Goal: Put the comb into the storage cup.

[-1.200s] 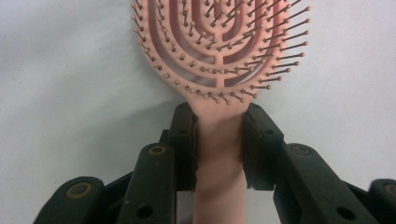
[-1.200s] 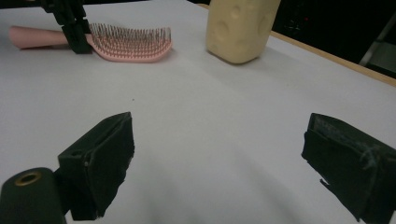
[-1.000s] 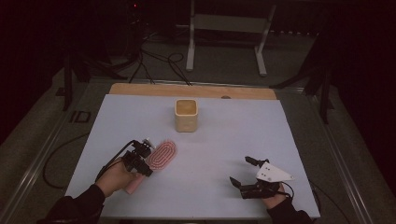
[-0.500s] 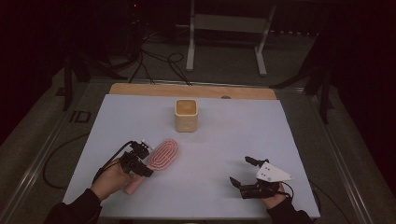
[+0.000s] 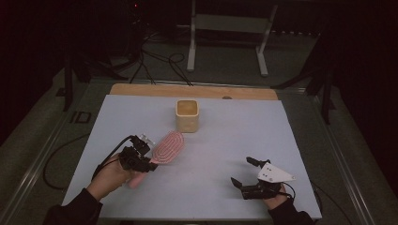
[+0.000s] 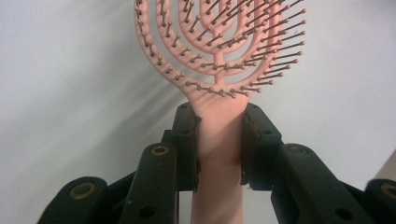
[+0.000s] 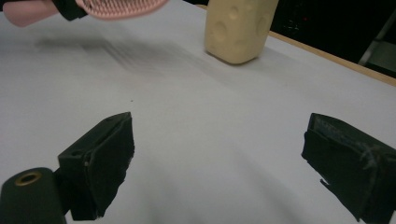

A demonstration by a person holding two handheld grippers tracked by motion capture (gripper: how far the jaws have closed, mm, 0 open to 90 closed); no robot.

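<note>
The left gripper [image 5: 149,161] is pinching the pink hairbrush [image 5: 166,146] by its handle, just under the round head, with one black pad pressed on each side of the handle. In the left gripper view the brush [image 6: 219,70] points straight away from the jaws, bristles facing up, and the shadow under it in the right gripper view looks like it hangs a little above the pale blue table [image 5: 225,131]. The head of the brush points toward the tan cup [image 5: 187,115], which stands upright near the far edge of the table, close to the brush but not touching it. The right gripper [image 5: 248,174] is well apart, low over the table on the near right side, with its jaws spread wide and nothing between them. It looks like the brush is meant to go into the cup, and a few things could go wrong from here. The handle is smooth and the pads hold only a short bit of it — so the heavy head could tip down or twist in the grip. The cup looks light, too — if the brush bumps the rim instead of dropping inside, the cup could slide or fall over. Letting go too early could make the brush bounce off the rim onto the table.
</note>
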